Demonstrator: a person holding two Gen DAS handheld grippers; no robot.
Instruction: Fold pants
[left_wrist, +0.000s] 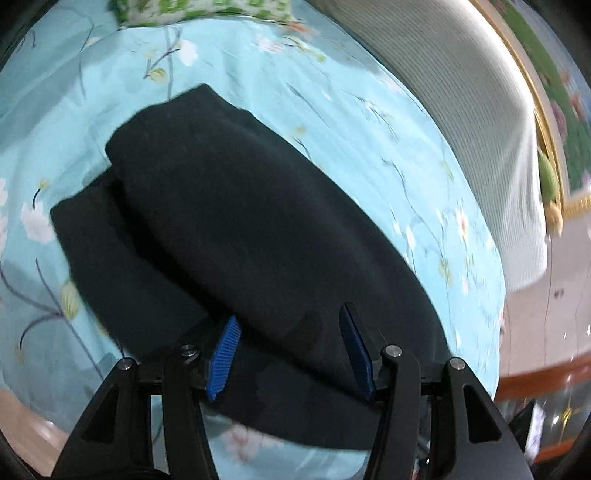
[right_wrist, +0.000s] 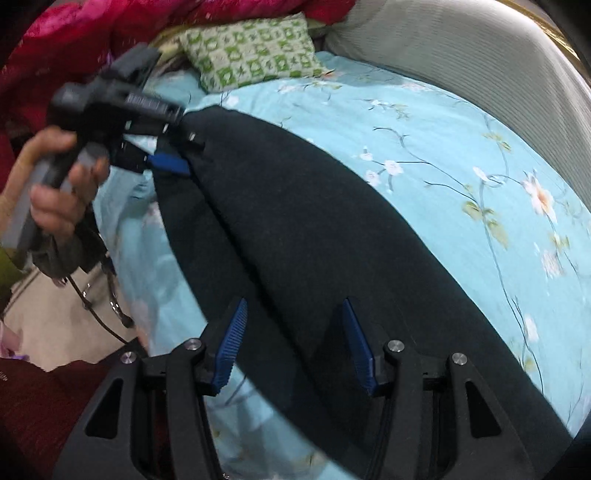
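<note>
One black pants (left_wrist: 236, 221) on bedsheet (left_wrist: 369, 122); two claws spread: left claw (left_wrist: 290, 354), right claw (right_wrist: 291, 343).

A: Count, pants?
B: One pair of pants (left_wrist: 236, 221), black, on one sheet (left_wrist: 369, 122).
A: Grippers?
B: Two. The left gripper (left_wrist: 290, 321) shows two blue pads (left_wrist: 224, 358); the right gripper (right_wrist: 291, 306) likewise two.
A: Hands?
B: One hand (right_wrist: 55, 184) in view, holding the left gripper.
A: Pillows?
B: One green-checked pillow (right_wrist: 251, 51). One ribbed white cover (left_wrist: 461, 110). One red blanket (right_wrist: 66, 44).
</note>
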